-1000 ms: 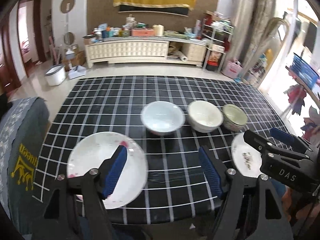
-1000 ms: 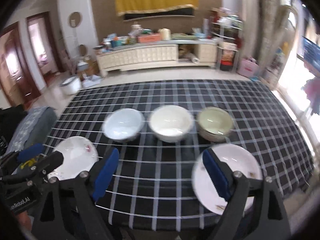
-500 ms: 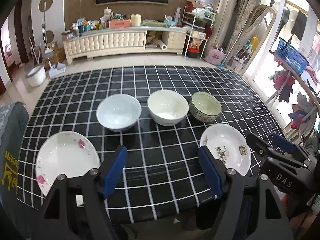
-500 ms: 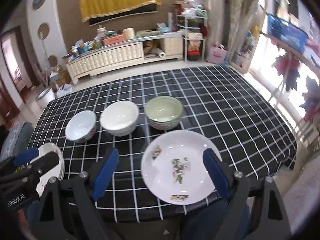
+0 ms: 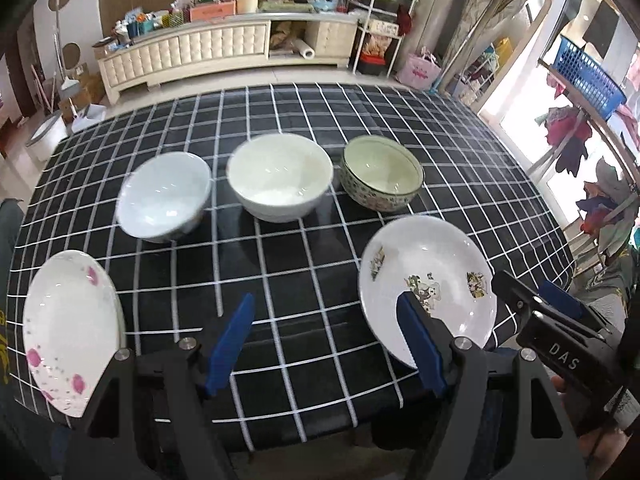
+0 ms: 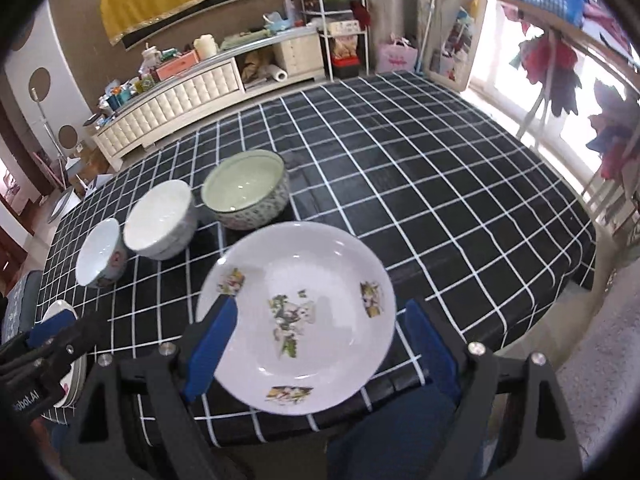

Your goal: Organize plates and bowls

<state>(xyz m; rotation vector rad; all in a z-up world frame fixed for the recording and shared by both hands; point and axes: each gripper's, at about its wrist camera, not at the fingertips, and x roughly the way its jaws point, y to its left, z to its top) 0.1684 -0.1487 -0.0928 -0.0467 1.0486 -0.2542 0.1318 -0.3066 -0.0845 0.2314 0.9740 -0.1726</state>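
Black-and-white checked cloth covers the counter (image 5: 280,304) as both tools swing rightward and dip toward the near edge, a shift from a second ago, when the left tool (image 5: 324,340) framed the pink-flowered plate (image 5: 68,332) and the right tool (image 6: 316,344) stood short of the other plate. The left tool now hangs over bare cloth between the two plates, jaws apart and holding nothing. The right tool, also wide open and empty, now brackets the plate with small picture prints (image 6: 298,316), which lies flat at the counter's near right edge; whether its pads touch the rim cannot be told. Three bowls sit in a row behind, apart from one another: a pale blue bowl (image 5: 164,196), a white bowl (image 5: 280,176) and a patterned green-lined bowl (image 5: 382,172). Nothing has been stacked yet. The move suggests the printed plate is the first piece to be picked up, probably by the right tool, with the pink-flowered plate at the near left edge a likely place to set it.
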